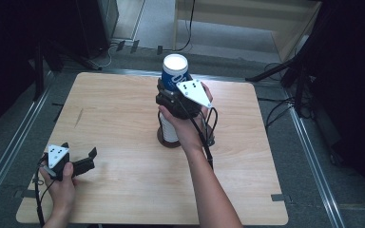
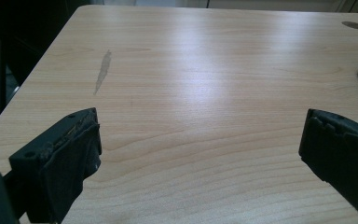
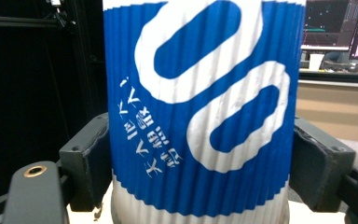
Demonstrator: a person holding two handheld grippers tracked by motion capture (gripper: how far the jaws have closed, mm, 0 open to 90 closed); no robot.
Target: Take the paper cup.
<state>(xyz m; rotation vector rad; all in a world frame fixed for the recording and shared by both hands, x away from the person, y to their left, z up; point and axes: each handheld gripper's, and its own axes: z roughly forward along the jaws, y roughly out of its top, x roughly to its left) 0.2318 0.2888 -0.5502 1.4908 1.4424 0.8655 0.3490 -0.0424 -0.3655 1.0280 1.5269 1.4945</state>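
Cup [image 1: 175, 71], blue and white, sits clamped between the right gripper's [image 1: 171, 92] jaws, lifted over a dark stand [image 1: 169, 137] at mid-table [image 1: 123, 180]. Well left of the cup, near the table's front edge, the left gripper [image 1: 83, 164] rests with jaws spread, holding nothing.

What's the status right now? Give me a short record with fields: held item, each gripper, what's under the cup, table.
held item: blue-and-white ribbed paper cup, upside down, print inverted
right gripper: jaws pressed on both sides of the cup
left gripper: jaws wide apart, nothing between them, low over the table
under the cup: white stack on a dark round base
table: light wood, grey streak at its left side
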